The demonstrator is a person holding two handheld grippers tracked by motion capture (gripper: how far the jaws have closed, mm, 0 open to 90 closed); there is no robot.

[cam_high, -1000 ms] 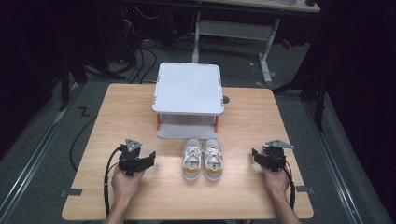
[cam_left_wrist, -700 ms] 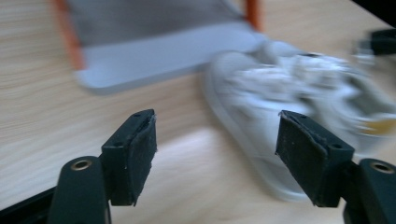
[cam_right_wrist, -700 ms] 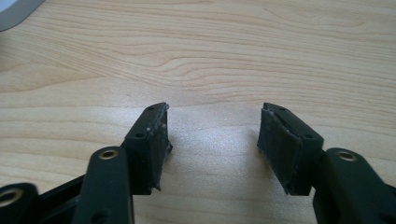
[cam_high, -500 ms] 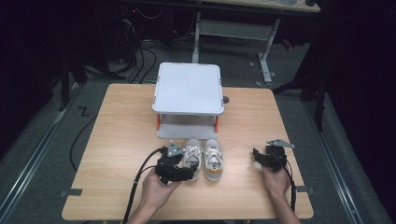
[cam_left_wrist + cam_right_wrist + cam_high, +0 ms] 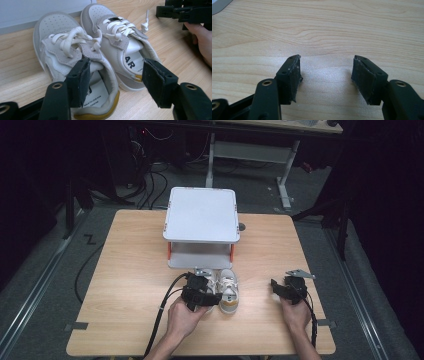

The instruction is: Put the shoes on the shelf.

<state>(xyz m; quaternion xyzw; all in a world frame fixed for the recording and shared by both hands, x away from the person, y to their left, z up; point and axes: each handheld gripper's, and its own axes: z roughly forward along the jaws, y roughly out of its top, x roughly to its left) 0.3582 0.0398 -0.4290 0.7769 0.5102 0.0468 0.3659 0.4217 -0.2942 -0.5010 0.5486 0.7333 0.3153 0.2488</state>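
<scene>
As your left claw is closing over the near shoe, one jaw inside its heel opening, nothing is being clenched yet; your right claw is waiting released over bare bench, leaving room.

1. The insole of the nearer shoe reads "WALK TO LOVE KIDS" with "COPSTAR" below, printed small in black.
2. The insole of the farther shoe shows large dark letters "AR", the rest hidden.
</scene>
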